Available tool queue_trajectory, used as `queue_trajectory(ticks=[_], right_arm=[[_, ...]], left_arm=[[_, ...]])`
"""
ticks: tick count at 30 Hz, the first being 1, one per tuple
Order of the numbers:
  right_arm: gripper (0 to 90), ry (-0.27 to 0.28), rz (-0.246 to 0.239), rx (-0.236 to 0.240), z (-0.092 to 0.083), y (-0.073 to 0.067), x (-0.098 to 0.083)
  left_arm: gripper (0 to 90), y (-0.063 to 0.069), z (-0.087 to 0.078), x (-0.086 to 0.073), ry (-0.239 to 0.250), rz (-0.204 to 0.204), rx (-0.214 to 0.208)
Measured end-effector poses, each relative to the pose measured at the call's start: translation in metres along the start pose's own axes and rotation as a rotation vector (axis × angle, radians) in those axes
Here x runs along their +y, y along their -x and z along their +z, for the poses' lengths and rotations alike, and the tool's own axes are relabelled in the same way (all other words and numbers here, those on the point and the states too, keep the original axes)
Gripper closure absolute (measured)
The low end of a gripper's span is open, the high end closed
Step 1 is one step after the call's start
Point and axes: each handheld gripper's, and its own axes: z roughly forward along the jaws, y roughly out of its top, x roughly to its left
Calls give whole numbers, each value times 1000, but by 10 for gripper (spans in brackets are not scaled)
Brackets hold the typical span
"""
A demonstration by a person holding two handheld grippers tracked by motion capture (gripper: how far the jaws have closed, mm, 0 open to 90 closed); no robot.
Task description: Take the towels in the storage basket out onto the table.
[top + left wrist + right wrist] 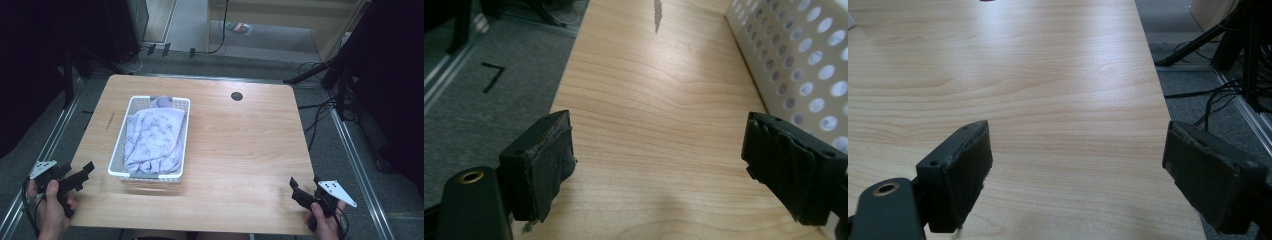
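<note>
The basket (804,60) is cut off by the left gripper view's right edge.

One basket (116,159), perhaps one cloth (152,140).

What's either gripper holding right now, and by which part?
Nothing. Left gripper and right gripper both have open jaws over bare table; the cloth lies untouched in the basket.

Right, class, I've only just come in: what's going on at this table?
A person holds a left hand-held gripper and a right hand-held gripper at the near corners of a light wooden table. Both have their jaws open and hold nothing. A white perforated plastic basket stands on the table's left half with a pale lilac patterned cloth inside, untouched.
</note>
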Motion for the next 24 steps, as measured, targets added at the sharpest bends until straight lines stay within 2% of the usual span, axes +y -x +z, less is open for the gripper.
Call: queue_trajectory(ticks=[5, 6, 8, 10, 12, 14, 17, 21, 24], right_arm=[[125, 1, 0, 5, 0, 0, 0], [125, 2, 2, 4, 0, 0, 0], [124, 4, 2, 5, 0, 1, 0], [125, 5, 2, 7, 1, 1, 0], [125, 4, 1, 7, 1, 1, 0], [125, 3, 0, 8, 1, 1, 0], [125, 3, 1, 8, 1, 1, 0], [125, -1, 3, 6, 1, 1, 0], [125, 1, 5, 6, 1, 1, 0]], left_arm=[[139, 5, 5, -1, 68, 36, 77], [140, 4, 5, -1, 73, 38, 73], [166, 2, 0, 0, 39, 93, 19], [135, 3, -3, 3, 37, 97, -15], [124, 4, -6, 5, 48, 79, -40], [74, 6, -11, 7, 76, 73, -86], [39, 10, -17, 14, 93, 80, -98], [32, 14, -23, 23, 110, 69, -141], [32, 17, -25, 27, 118, 55, -145]])
